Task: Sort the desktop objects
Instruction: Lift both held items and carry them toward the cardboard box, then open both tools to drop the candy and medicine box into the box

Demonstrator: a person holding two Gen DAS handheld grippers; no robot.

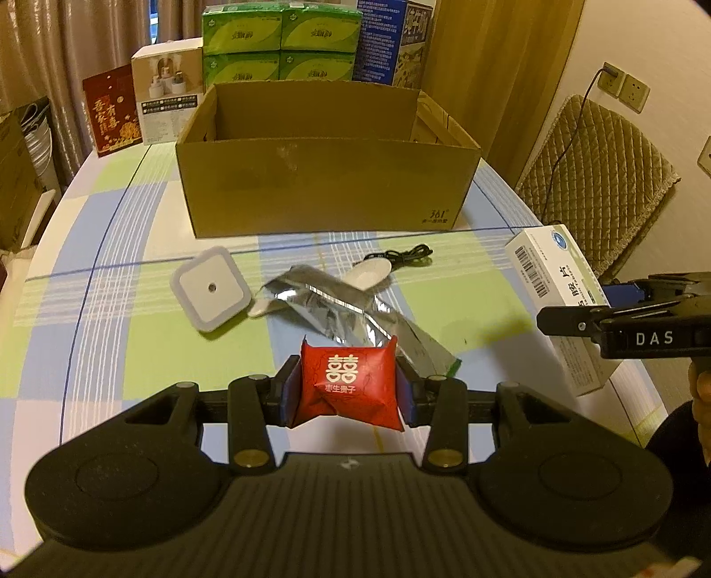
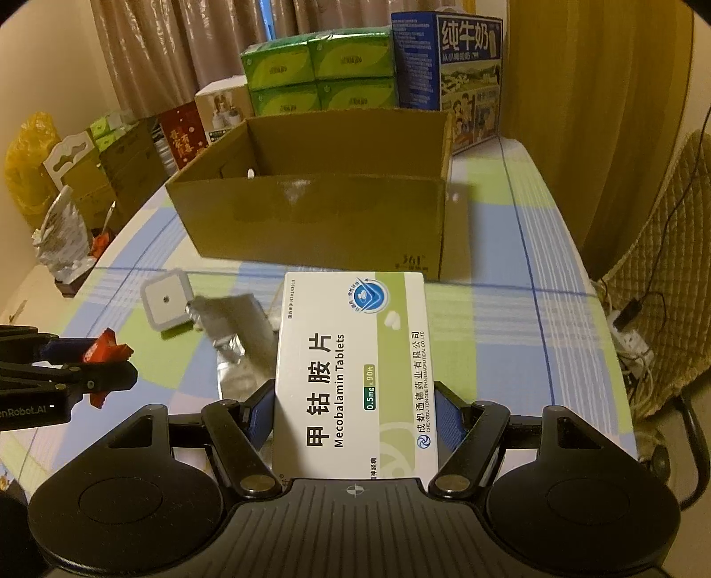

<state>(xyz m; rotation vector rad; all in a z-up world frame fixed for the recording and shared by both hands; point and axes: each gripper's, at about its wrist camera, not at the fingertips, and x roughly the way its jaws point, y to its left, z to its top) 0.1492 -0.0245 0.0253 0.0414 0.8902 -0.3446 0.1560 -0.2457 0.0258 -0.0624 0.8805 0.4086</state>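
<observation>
Now we have both grippers loaded above the checked tablecloth (image 1: 111, 231). Our left gripper (image 1: 349, 384) is clamped on a red candy packet (image 1: 349, 384) with a white double-happiness mark, blue pads pressing both its sides, the packet lifted clear of the cloth. Our right gripper (image 2: 353, 411) is closed around a white-and-green Mecobalamin Tablets box (image 2: 355, 355), held lengthwise between the pads, its far end pointing toward the open cardboard box (image 1: 326, 178). That carton sits ahead of us at mid-table. Between us and it lie a square white night light (image 1: 212, 289), a crumpled silver foil pouch (image 1: 337, 311), a white spoon (image 1: 371, 273) and a coiled black cable (image 1: 406, 255). Behind the carton stand green tissue packs (image 1: 282, 42) and a blue milk carton case (image 2: 449, 62).
</observation>
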